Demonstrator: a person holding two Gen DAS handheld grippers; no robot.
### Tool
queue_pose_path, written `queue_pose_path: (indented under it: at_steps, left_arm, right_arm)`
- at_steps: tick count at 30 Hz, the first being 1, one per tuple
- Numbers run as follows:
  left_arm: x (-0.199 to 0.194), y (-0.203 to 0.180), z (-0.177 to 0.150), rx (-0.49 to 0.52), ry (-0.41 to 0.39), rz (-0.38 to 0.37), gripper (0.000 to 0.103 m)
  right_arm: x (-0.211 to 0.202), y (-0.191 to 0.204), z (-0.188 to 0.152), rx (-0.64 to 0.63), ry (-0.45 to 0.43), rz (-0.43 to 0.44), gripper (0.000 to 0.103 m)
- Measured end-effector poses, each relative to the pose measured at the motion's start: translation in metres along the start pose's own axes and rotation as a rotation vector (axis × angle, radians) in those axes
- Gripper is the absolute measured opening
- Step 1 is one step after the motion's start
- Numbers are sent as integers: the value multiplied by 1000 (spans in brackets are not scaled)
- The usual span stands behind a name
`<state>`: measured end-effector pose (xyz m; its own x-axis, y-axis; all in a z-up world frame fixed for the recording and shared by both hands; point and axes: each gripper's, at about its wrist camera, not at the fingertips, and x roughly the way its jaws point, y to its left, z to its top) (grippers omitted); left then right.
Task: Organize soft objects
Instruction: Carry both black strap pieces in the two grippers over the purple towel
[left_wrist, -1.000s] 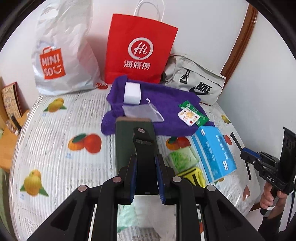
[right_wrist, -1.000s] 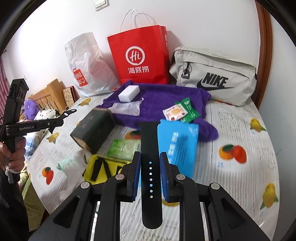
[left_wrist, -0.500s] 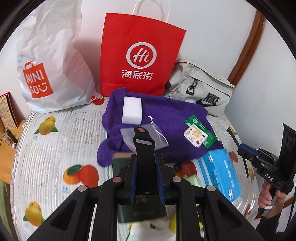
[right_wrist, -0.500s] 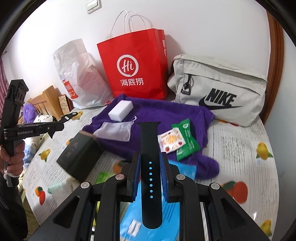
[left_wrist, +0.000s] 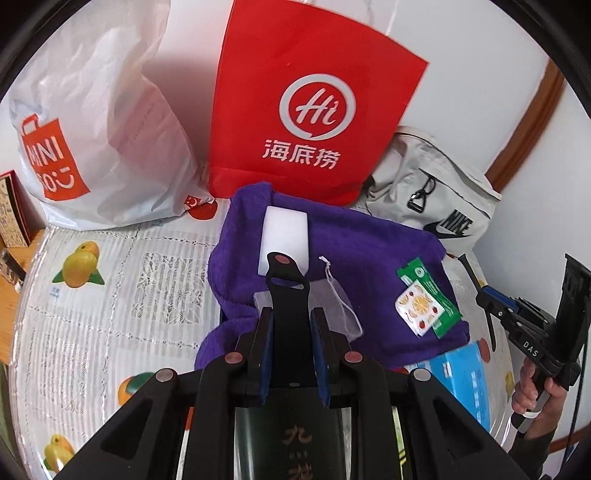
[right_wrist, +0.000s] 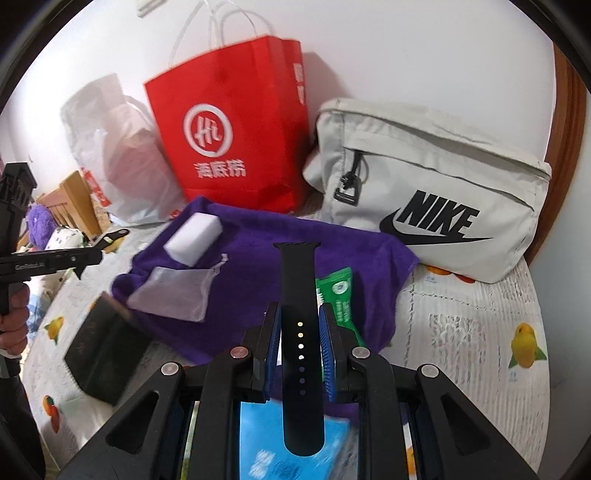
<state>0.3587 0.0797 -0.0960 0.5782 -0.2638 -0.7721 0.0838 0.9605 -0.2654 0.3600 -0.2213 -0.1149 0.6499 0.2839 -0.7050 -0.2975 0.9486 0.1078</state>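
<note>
- Each gripper is clenched on one half of a black watch strap: the left gripper (left_wrist: 291, 332) holds the buckle-end strap (left_wrist: 284, 288), and the right gripper (right_wrist: 300, 343) holds the holed strap (right_wrist: 300, 325), its row of holes showing between the blue pads.
- Both straps are held in the air above the near edge of the purple towel (left_wrist: 369, 258), which is spread on the counter with its fruit-print cover (left_wrist: 110, 288).
- I'd say neither strap has been put anywhere yet; both halves are mid-carry, so this step is only half done.
- On the towel lie a white sponge block (left_wrist: 286, 236), a grey drawstring pouch (left_wrist: 332, 306) and a green snack packet (left_wrist: 428, 299), so it looks like the gathering spot for the soft things.
- Off the towel sit a blue tissue pack (left_wrist: 465, 376) touching its near corner and a dark box (right_wrist: 99, 350) just beside its left edge; the tissue pack probably still needs sorting, while the box looks rigid.
- Behind stand a red paper bag (right_wrist: 236, 140), a white plastic bag (left_wrist: 92, 140) and a grey Nike bag (right_wrist: 436, 192); whether any of these is the final container I cannot tell.
- My guess: roughly midway, with the straps and perhaps the tissues left to place.
</note>
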Motion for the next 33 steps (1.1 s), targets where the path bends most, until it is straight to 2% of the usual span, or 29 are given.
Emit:
queue_pose_path:
  at_steps: [6,12,22,33]
  left_arm:
    - [19,4,12,-8,26,0,19]
    - [40,2,17,-12,57,-19,19]
    - [70,-3,27,12,99,-18,19]
    - [92,-4,27,24,138,-3,19]
  right_arm:
    - [28,-8,11,-1,33,-6,21]
    - [53,-1,21,-20,72,23,21]
    - [82,4,19,-44,141,59,21]
    - [110,4,25,-66,262,69,21]
